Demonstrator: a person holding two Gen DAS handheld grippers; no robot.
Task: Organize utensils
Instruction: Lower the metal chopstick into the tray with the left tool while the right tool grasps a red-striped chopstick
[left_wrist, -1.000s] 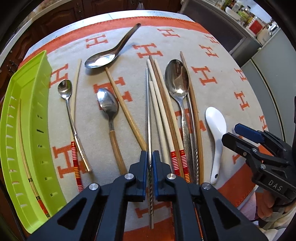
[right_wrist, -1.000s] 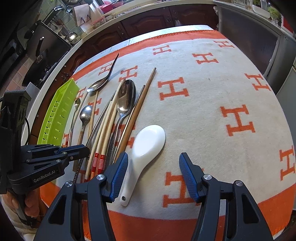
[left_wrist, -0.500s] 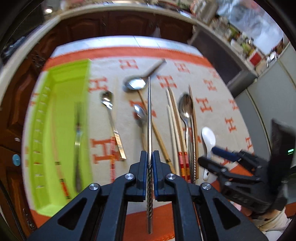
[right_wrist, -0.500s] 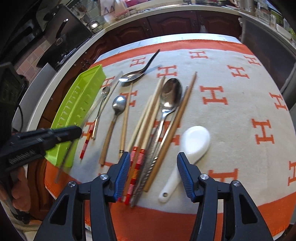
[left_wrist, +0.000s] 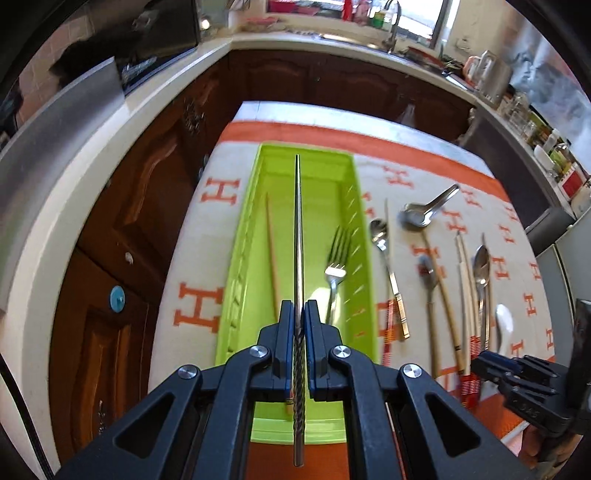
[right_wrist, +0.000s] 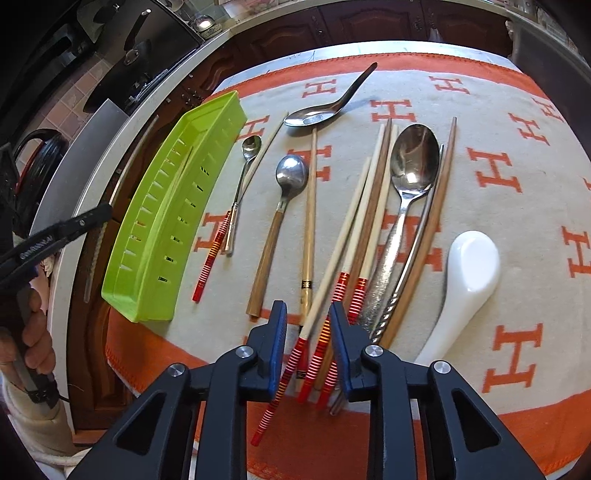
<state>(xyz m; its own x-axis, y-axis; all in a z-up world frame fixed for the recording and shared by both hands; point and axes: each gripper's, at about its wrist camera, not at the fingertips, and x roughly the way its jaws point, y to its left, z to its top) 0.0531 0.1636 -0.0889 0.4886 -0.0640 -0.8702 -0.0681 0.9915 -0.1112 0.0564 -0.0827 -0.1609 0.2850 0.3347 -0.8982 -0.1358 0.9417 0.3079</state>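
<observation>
My left gripper (left_wrist: 299, 321) is shut on a metal chopstick (left_wrist: 298, 236) with a twisted handle and holds it lengthwise above the green tray (left_wrist: 364, 266). The tray holds a fork (left_wrist: 335, 273) and a wooden chopstick (left_wrist: 271, 251). My right gripper (right_wrist: 307, 332) is open, low over the table, with its fingers on either side of the red-striped ends of cream chopsticks (right_wrist: 341, 258). Spoons, more chopsticks and a white ceramic spoon (right_wrist: 461, 284) lie on the cloth to the right of the tray (right_wrist: 166, 218).
The table carries a cream and orange cloth (right_wrist: 517, 206) with H marks. The tray sits at its left edge, beside wooden cabinets (left_wrist: 122, 229) and a counter. A large steel spoon (right_wrist: 410, 177) and a dark-handled spoon (right_wrist: 328, 103) lie further back.
My left gripper has lifted the metal chopstick off the cloth and swung left over the green tray. My right gripper has moved left from the white spoon and closed partway around the striped chopsticks.
</observation>
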